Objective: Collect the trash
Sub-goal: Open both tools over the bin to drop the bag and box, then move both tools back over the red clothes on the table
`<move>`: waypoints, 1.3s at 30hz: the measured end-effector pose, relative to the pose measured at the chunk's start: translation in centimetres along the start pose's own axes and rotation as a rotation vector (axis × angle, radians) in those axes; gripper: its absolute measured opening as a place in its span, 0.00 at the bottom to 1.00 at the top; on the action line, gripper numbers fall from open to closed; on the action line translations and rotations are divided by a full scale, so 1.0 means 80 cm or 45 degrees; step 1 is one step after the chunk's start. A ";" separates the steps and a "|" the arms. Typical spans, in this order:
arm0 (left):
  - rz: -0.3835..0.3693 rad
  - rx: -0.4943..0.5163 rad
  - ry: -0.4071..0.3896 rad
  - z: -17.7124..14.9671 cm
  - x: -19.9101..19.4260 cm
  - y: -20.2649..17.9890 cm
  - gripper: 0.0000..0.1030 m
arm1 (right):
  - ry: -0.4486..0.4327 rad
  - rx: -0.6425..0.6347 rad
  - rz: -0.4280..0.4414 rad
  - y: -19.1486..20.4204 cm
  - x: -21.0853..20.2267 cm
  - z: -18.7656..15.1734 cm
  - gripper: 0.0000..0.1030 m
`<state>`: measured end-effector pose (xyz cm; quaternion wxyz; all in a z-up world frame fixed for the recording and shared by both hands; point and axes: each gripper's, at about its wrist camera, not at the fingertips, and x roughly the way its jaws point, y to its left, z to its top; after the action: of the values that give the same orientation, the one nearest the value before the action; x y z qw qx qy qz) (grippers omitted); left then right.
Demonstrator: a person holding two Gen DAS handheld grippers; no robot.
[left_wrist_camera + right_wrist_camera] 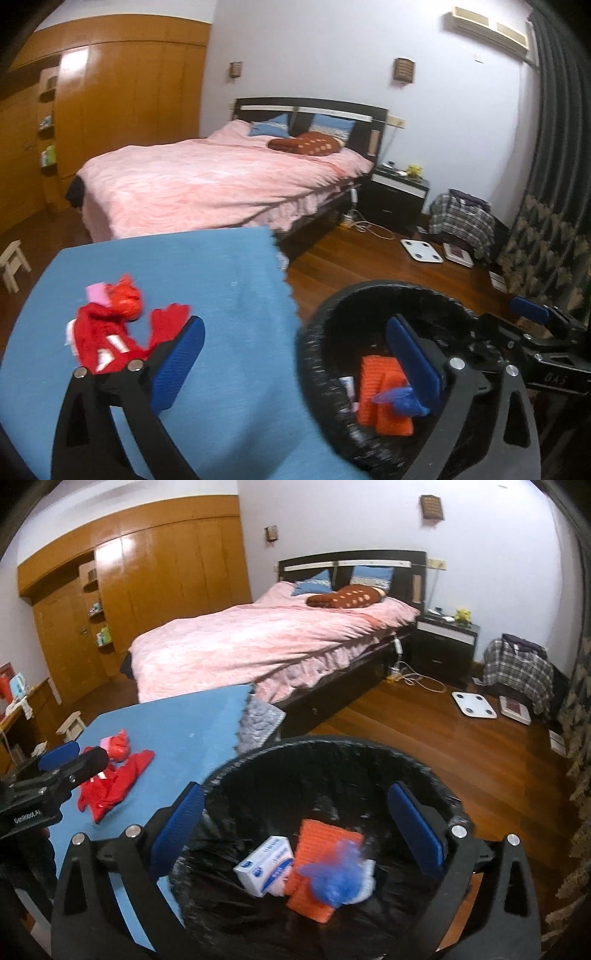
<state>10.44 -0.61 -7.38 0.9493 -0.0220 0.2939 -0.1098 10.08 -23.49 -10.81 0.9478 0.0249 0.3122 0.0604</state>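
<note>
Hovering over bin: both claws wide, empty | left claw nearer red wrapper, lying up-left of it on blue surface | right claw above black bin w/ trash inside.

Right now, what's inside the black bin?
In the black bin: an orange knitted piece, a white box and a crumpled blue bag. Whatever lies beneath them and under the liner folds is hidden.
</note>
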 end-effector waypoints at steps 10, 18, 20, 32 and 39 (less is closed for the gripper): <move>0.192 -0.095 -0.010 -0.017 -0.025 0.088 0.94 | 0.005 -0.088 0.125 0.082 0.029 0.017 0.95; 0.320 -0.138 -0.002 -0.034 -0.033 0.155 0.94 | 0.031 -0.146 0.206 0.147 0.064 0.021 0.95; 0.343 -0.148 0.006 -0.039 -0.032 0.168 0.94 | 0.043 -0.160 0.222 0.163 0.075 0.020 0.95; 0.433 -0.194 0.061 -0.067 -0.013 0.239 0.94 | 0.121 -0.245 0.270 0.242 0.146 0.003 0.94; 0.450 -0.219 0.077 -0.077 -0.001 0.270 0.94 | 0.170 -0.285 0.280 0.276 0.185 -0.014 0.94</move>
<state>11.13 20.61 -14.75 0.9392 -0.0480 0.3298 0.0833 19.05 0.30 -18.55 0.9094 -0.0510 0.3612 0.1996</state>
